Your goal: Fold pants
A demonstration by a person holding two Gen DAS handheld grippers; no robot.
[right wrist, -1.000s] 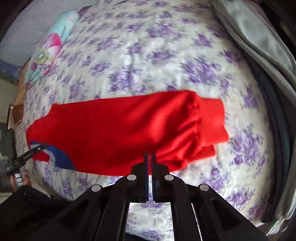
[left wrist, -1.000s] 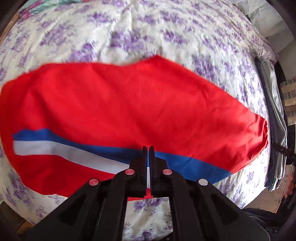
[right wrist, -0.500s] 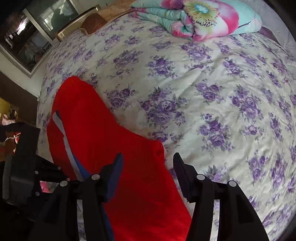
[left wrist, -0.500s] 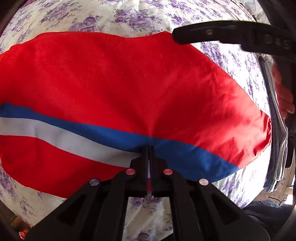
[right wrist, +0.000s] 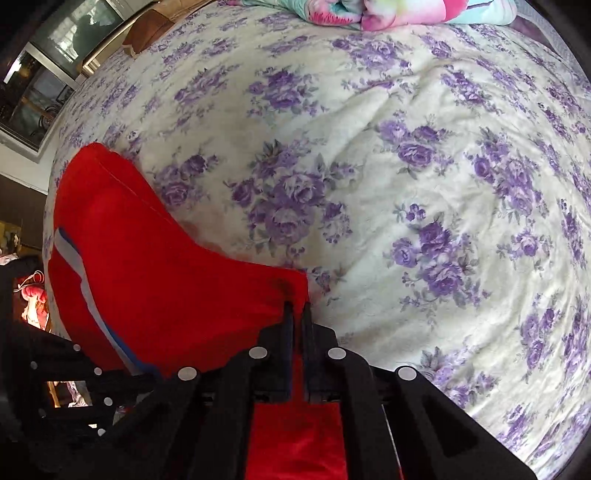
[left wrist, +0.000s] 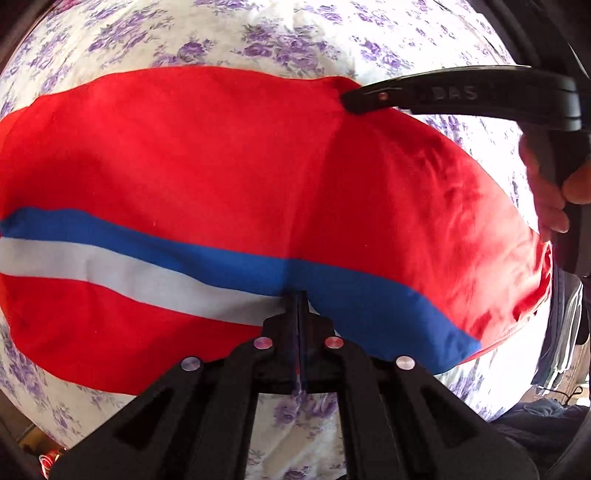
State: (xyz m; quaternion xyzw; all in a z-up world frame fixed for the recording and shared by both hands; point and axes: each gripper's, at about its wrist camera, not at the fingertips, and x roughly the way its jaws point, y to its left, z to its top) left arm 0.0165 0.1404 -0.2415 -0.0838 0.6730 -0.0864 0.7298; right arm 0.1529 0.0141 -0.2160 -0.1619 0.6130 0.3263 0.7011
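- Left wrist view: red pants (left wrist: 221,177) are spread flat across the bed (left wrist: 295,40), with a blue-and-white side stripe (left wrist: 147,258) running left to right along the near part.
- Left hand-held gripper (left wrist: 300,295) is pinched closed on the near edge of the pants, at the stripe.
- Right hand-held gripper (left wrist: 347,101) is seen at the far right, tip on the far edge of the pants; the person's hand (left wrist: 546,192) is wrapped around its handle.
- Right wrist view: right hand-held gripper (right wrist: 297,308) is clamped narrow on a corner of red fabric; pants (right wrist: 147,266) lie to the left.
- Floral blanket (right wrist: 369,14) is bunched at the far end of the bed.
- Folded dark clothes (left wrist: 565,332) lie at the right bed edge.
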